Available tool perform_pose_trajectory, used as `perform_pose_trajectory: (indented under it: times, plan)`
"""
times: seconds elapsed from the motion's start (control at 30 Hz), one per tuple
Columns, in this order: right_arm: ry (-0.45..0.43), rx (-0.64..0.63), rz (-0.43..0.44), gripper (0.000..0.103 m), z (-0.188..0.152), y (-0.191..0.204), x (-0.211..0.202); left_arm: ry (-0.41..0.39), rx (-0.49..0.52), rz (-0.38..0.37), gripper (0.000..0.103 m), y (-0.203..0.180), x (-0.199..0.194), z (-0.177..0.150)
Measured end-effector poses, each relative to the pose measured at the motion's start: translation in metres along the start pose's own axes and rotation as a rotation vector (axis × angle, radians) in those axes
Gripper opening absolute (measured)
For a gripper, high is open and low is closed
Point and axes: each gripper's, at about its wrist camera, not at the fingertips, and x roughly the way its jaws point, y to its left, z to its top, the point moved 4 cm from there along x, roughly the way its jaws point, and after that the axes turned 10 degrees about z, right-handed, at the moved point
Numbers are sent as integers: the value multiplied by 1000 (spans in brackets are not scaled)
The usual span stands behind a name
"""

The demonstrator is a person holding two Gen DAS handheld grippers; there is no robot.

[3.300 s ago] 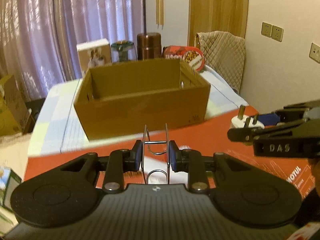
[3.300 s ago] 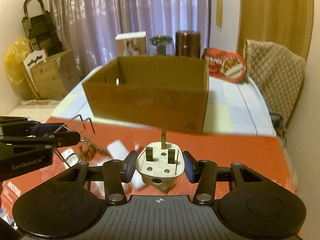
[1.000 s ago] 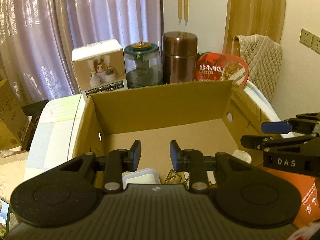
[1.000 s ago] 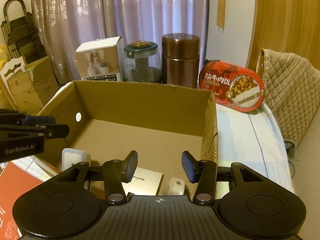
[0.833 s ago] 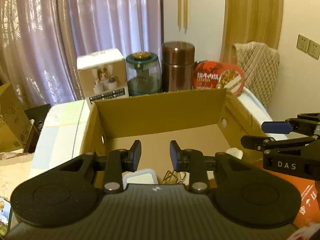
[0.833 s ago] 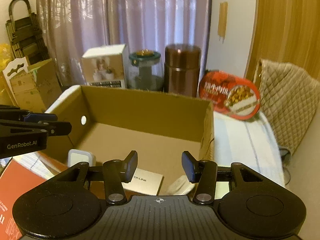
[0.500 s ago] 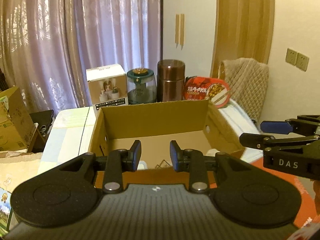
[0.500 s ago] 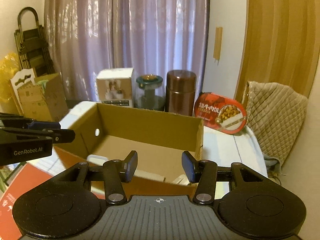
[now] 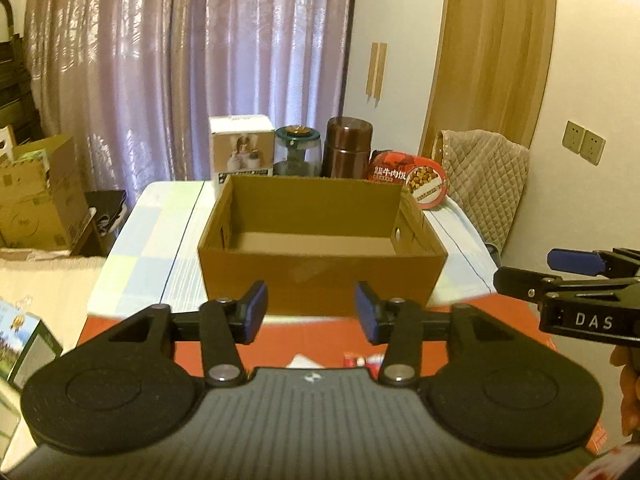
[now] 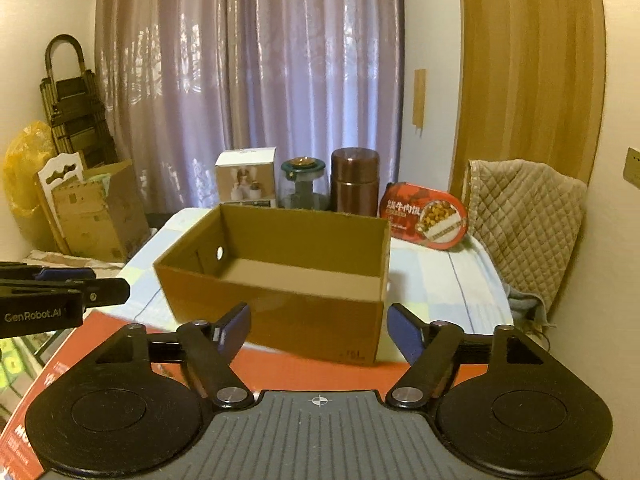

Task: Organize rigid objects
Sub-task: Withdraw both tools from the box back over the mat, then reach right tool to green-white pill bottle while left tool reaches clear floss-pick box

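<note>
Your left gripper (image 9: 311, 307) and right gripper (image 10: 318, 330) both hang spread wide and empty above the red mat's (image 9: 312, 340) far edge, facing the cardboard box (image 9: 320, 248).

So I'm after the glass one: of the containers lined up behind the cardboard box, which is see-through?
The round jar with the dark green lid, between the white product box and the brown metal flask. Its body is clear; the others are opaque.
</note>
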Motion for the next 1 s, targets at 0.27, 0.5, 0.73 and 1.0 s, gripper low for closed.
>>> perform_pose_trajectory:
  times: [0.27, 0.5, 0.73, 1.0]
  plan:
    - [10, 32, 16, 86, -25, 16, -32, -7, -39, 9, 73, 10, -43, -27]
    - [47, 27, 33, 89, -52, 28, -48, -4, -20, 52, 88, 14, -62, -50]
    - [90, 61, 31, 90, -85, 32, -56, 32, -51, 65, 90, 22, -65, -73]
    - [125, 69, 0, 90, -116, 30, -63, 51, -11, 81, 91, 17, -64, -96]
